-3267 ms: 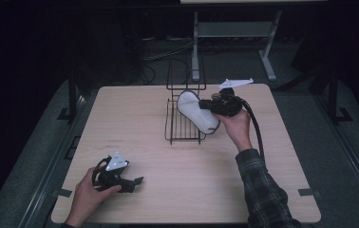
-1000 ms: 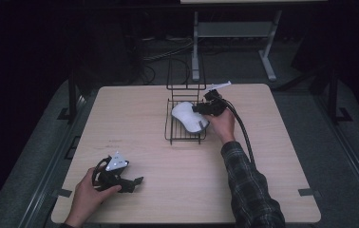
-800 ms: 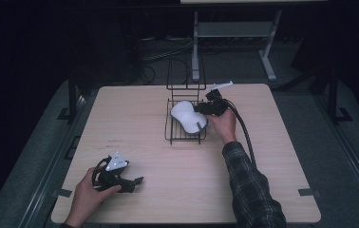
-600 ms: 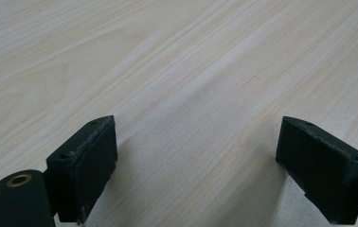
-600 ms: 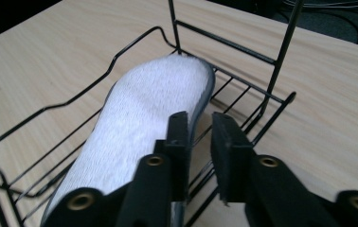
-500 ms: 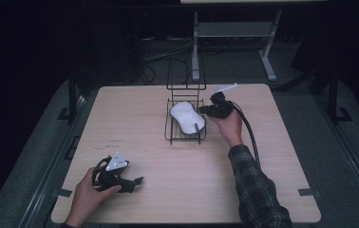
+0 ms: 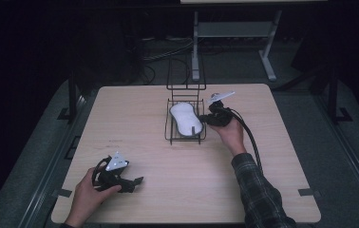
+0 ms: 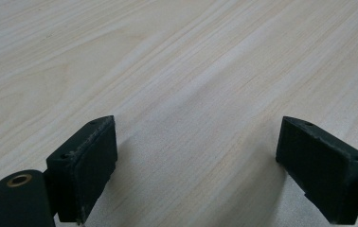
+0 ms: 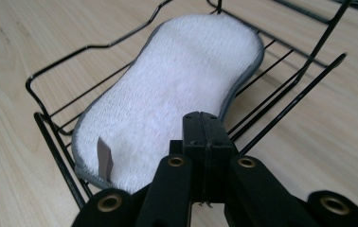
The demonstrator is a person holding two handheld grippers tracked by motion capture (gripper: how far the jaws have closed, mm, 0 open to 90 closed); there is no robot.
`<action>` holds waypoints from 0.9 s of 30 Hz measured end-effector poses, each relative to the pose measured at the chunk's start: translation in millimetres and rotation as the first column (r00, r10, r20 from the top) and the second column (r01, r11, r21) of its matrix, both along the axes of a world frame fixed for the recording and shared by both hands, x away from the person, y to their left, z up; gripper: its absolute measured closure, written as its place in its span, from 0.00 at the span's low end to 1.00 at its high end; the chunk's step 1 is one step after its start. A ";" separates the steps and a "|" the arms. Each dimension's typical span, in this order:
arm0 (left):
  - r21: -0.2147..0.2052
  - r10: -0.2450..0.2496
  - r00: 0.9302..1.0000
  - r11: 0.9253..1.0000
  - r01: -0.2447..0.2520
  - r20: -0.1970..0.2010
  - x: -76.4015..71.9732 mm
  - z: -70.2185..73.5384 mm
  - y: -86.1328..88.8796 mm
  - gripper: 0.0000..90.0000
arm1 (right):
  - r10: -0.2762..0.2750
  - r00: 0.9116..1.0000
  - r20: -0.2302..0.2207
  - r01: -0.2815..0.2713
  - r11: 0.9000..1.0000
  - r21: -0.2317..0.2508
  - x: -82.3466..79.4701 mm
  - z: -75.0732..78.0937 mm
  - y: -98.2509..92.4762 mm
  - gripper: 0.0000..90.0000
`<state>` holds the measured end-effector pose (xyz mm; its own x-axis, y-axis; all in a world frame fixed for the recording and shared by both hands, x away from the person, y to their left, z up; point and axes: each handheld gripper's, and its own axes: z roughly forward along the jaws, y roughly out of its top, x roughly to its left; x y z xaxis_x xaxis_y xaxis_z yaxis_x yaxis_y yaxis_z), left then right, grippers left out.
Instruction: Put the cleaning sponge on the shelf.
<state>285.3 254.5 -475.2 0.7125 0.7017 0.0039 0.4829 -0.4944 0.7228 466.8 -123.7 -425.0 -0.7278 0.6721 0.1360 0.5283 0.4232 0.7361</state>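
Just ahead of the right gripper [image 9: 204, 137], the white sponge [image 9: 177, 90] lies flat inside the wire rack [image 9: 54, 118], apparently already deposited. Jaws pressed together, nothing between them. Left gripper [image 8: 201, 170] idle on the table [image 8: 167, 56], jaws wide, empty.

White oblong microfibre sponge pad [image 7: 185, 118] lies in black wire rack [image 7: 170, 131], mid-table, toward far edge of pale wooden table [image 7: 168, 199]. R gripper [image 7: 205, 119] just beside rack's right side. L gripper [image 7: 131, 183] on table near front-left corner, well apart from rack.
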 end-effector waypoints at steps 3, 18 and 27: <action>0.000 0.000 1.000 1.000 0.000 0.000 0.0 0.0 0.0 0.14 | 0.021 1.000 -0.007 -0.022 1.000 -0.014 -5.2 -4.5 5.0 0.99; 0.001 0.000 1.000 1.000 0.000 0.000 0.0 0.0 0.0 0.14 | 0.042 0.999 -0.005 -0.042 0.999 0.003 -16.3 -2.0 6.8 0.99; 0.000 0.000 1.000 1.000 0.000 0.000 0.0 0.0 0.0 0.14 | -0.001 1.000 0.002 0.001 1.000 0.018 -30.3 12.1 -14.3 0.93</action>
